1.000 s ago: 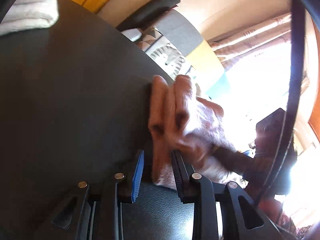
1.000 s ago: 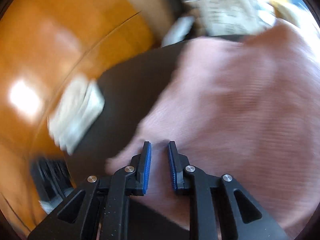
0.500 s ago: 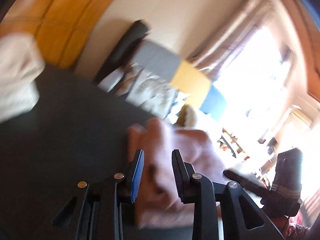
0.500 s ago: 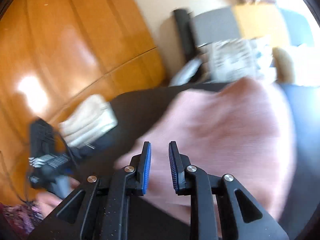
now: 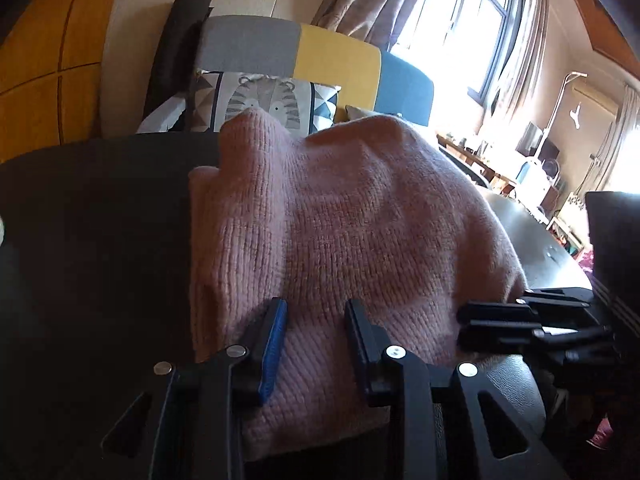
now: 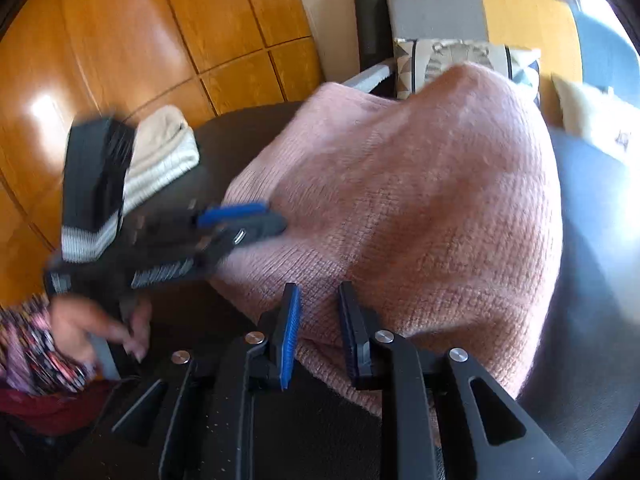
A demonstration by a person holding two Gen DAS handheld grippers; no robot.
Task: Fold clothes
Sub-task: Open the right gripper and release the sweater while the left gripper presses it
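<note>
Left wrist view showed the left gripper (image 5: pixel 314 320) low over a dark tabletop (image 5: pixel 92 216), its fingers (image 5: pixel 274 344) spread apart with the near edge of a pink knitted sweater (image 5: pixel 340 216) lying between them; no pinch on the cloth could be made out. The sweater sat bunched in a raised heap on the tabletop, its far side humped up in front of a cushion with a cartoon tiger (image 5: pixel 264 100) on a grey, yellow and blue sofa (image 5: pixel 336 60). The right gripper (image 5: pixel 464 326) reached in from the right, its dark tips against the sweater's right edge.

In the right wrist view, the right gripper (image 6: pixel 318 312) had its fingers (image 6: pixel 290 332) a little apart with the sweater's (image 6: pixel 420 200) near hem running between them; whether they were gripping the cloth I could not tell. The left gripper (image 6: pixel 256 220) came in from the left, blurred, at the sweater's left edge, and a hand (image 6: pixel 96 328) in a patterned sleeve held its handle. A folded cream towel (image 6: pixel 164 156) lay on the tabletop (image 6: pixel 224 148) behind it, by an orange wooden wall (image 6: pixel 160 40).
</note>
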